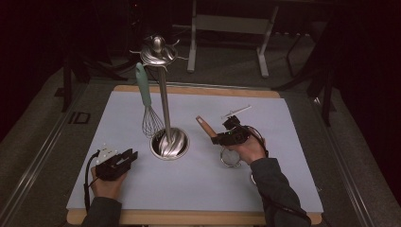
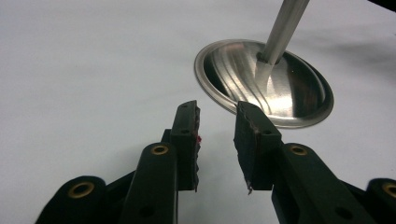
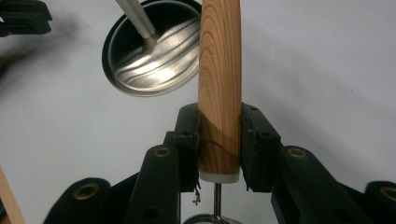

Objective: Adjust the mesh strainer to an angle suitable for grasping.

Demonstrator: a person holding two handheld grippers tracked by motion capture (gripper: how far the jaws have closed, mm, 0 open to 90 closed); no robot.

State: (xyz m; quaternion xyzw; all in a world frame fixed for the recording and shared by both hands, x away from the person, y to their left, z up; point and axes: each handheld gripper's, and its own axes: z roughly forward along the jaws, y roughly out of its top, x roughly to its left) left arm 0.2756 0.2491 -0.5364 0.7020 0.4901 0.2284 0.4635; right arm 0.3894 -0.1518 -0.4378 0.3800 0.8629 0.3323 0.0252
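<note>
Presently the right gripper [image 3: 218, 140] is clamped on the wooden handle [image 3: 219, 84] of a small strainer [image 1: 230, 157], just right of the steel stand base [image 1: 169, 143] — the strainer's mesh bowl is largely hidden under the hand in the high view and cut off at the bottom edge of the right gripper view. Left of that base, the left gripper [image 2: 217, 135] stands parted with nothing between its pads, resting near the mat [image 1: 198, 179]. A whisk [image 1: 147, 101] hangs from the stand — its hook is hard to make out.
</note>
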